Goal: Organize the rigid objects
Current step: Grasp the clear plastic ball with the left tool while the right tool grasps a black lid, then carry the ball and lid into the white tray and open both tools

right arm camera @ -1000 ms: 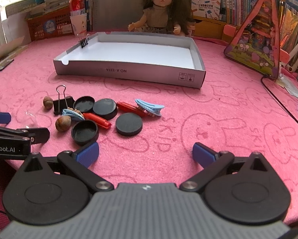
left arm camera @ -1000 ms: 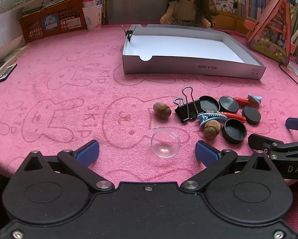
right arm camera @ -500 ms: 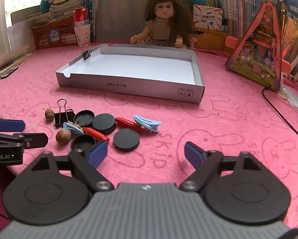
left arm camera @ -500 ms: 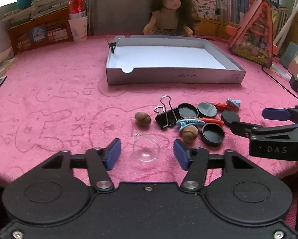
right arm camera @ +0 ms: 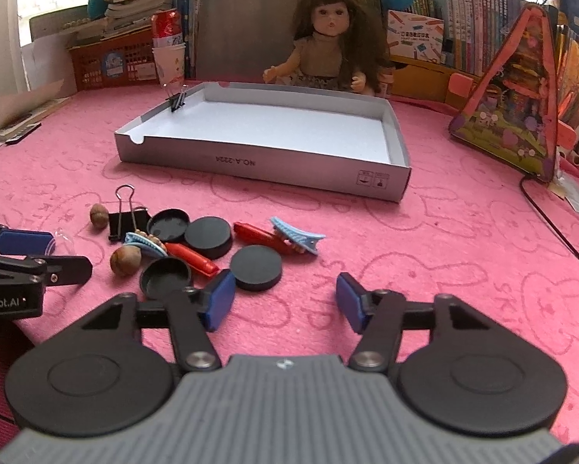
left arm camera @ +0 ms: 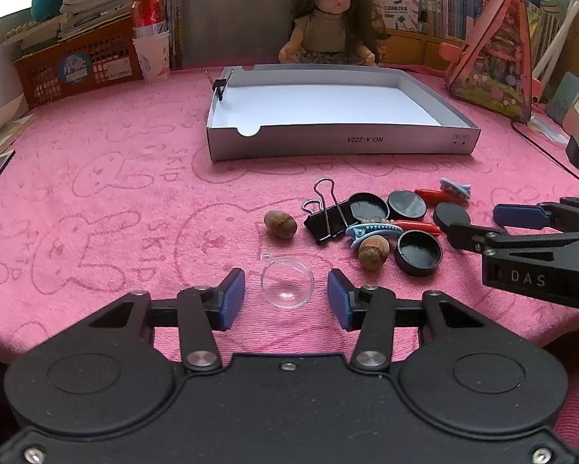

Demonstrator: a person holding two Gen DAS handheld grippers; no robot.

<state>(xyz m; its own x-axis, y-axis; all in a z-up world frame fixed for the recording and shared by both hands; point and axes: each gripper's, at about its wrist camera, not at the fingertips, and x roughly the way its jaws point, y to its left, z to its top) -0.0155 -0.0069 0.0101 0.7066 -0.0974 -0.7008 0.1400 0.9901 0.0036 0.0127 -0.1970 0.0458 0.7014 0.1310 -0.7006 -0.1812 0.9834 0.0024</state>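
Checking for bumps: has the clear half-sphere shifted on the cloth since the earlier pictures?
No. The clear half-sphere sits below the same walnut, same spacing; the left hand-held gripper jaws have just been closing around it, not touching.

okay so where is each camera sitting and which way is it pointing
Left wrist: on the left tool, angled down across the pink cloth; clear cup between its open pads.
Right wrist: on the right tool, same direction; nothing between its pads.
Both share the white box, doll and clutter pile; each glimpses the other tool.

Bare worktop [left arm camera: 107, 178] lies open left of the box [left arm camera: 339, 143]; the clutter [left arm camera: 382, 224] crowds its front side, and a doll [left arm camera: 328, 27] blocks the far edge.
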